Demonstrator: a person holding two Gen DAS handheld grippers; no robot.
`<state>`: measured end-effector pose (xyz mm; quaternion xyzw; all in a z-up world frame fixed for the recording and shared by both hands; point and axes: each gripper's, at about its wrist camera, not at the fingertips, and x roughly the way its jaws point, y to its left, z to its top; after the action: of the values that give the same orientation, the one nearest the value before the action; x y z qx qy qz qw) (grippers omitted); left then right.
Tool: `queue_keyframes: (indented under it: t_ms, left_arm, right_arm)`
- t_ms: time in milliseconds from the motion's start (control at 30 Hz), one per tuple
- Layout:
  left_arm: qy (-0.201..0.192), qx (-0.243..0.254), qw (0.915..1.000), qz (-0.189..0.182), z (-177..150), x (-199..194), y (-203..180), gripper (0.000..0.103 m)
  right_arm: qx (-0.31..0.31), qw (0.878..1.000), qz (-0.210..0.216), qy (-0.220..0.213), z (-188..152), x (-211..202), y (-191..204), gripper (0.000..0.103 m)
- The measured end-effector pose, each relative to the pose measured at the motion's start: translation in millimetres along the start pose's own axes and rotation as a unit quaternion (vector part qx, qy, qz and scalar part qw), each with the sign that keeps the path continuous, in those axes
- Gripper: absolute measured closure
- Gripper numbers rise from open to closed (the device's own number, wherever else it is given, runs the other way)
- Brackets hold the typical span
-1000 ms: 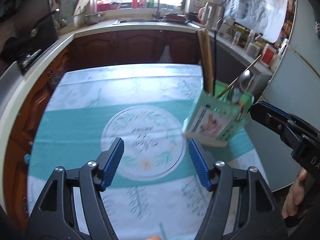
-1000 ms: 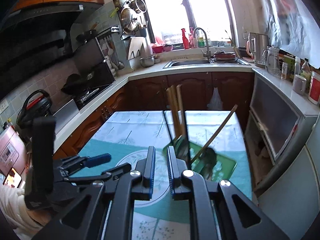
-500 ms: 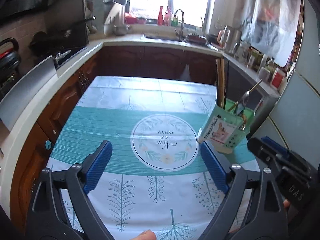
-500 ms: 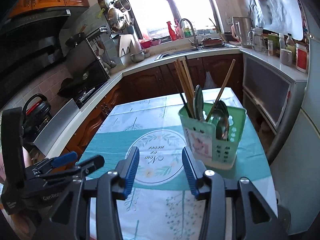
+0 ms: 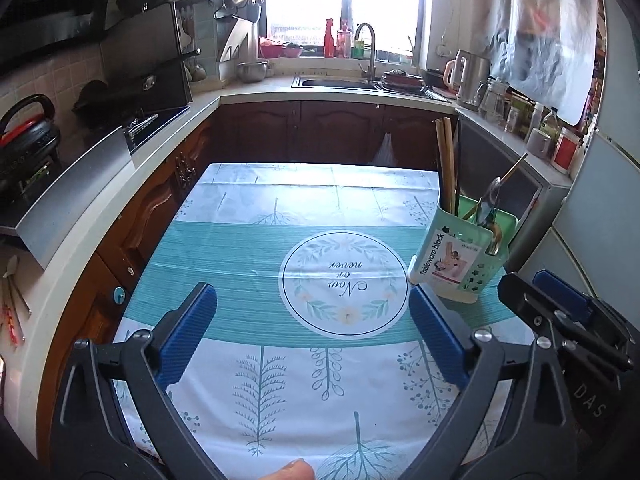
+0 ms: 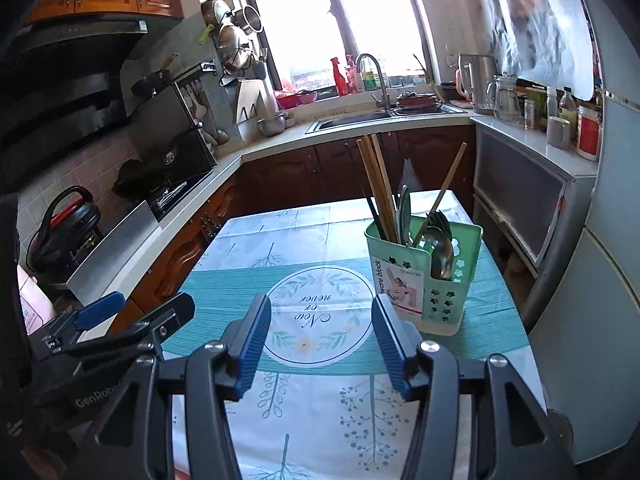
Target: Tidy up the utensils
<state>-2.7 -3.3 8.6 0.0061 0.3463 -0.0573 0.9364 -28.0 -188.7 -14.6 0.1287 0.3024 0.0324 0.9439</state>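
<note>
A pale green utensil holder [image 6: 426,276] stands upright at the right side of the table; it also shows in the left wrist view [image 5: 460,264]. It holds wooden chopsticks [image 6: 378,188], black chopsticks, spoons [image 6: 440,248] and a fork. My left gripper [image 5: 312,336] is open and empty, low over the table's near half. My right gripper [image 6: 322,344] is open and empty, just left of the holder and nearer to me. Each gripper shows at the edge of the other's view.
The table wears a teal and white cloth [image 5: 256,256] with a round printed emblem [image 6: 320,316]. Brown cabinets, a stove at the left, a sink [image 5: 336,82] under the window and a grey fridge [image 6: 600,280] at the right surround the table.
The right gripper went from shut over the holder to open, and backed off toward me. The left gripper opened wider and also pulled back. The holder now stands upright, no longer tilted.
</note>
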Motion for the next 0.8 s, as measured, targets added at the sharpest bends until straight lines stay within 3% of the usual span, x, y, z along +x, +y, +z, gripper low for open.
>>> queue_keyframes:
  t_ms: [800]
  left_arm:
    - [0.017, 0.006, 0.9997, 0.015, -2.8, 12.9, -4.4, 0.007]
  right_arm:
    - [0.012, 1.000, -0.013, 0.010, -6.6, 4.0, -2.0, 0.050]
